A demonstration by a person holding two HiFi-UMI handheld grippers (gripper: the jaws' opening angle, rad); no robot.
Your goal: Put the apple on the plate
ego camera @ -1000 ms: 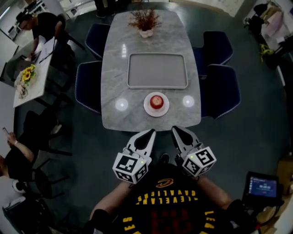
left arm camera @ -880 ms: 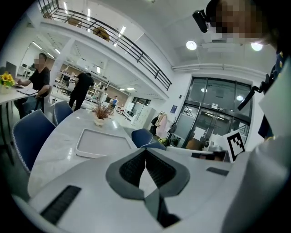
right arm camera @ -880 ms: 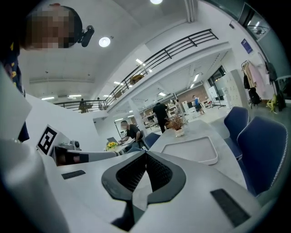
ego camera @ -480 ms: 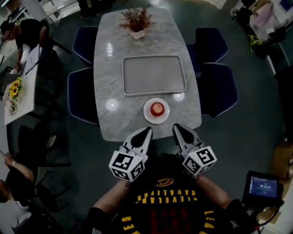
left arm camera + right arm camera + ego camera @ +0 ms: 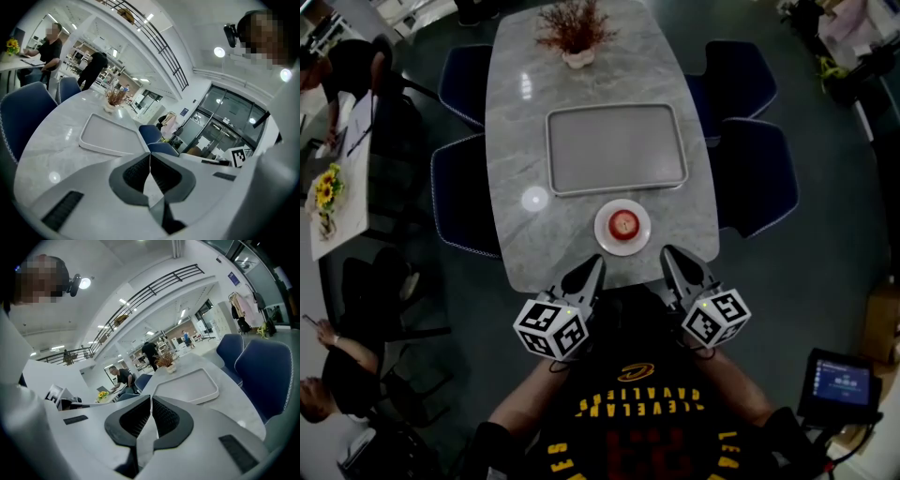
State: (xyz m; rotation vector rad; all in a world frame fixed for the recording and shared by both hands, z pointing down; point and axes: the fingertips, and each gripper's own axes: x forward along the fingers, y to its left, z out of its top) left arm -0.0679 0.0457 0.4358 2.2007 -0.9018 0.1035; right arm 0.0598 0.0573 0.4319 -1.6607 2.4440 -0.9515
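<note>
A red apple (image 5: 623, 223) rests on a small white plate (image 5: 606, 234) near the front edge of the marble table (image 5: 516, 141) in the head view. My left gripper (image 5: 592, 264) and my right gripper (image 5: 667, 254) are held low, just short of the table's front edge, to either side of the plate. Both are shut with nothing between the jaws. In the left gripper view the shut left gripper (image 5: 150, 155) points over the table. The right gripper view shows the shut right gripper (image 5: 151, 400) likewise. Neither gripper view shows the apple or plate.
A grey tray (image 5: 616, 148) lies in the table's middle, also visible as the tray (image 5: 108, 137) and the tray (image 5: 187, 385). A potted plant (image 5: 574, 33) stands at the far end. Blue chairs (image 5: 750, 173) flank the table. People sit at a side desk (image 5: 337, 178) on the left.
The head view has shifted so the table sits slightly closer and higher. Both grippers stay shut and have drifted a little apart and lower. The apple remains on the plate.
</note>
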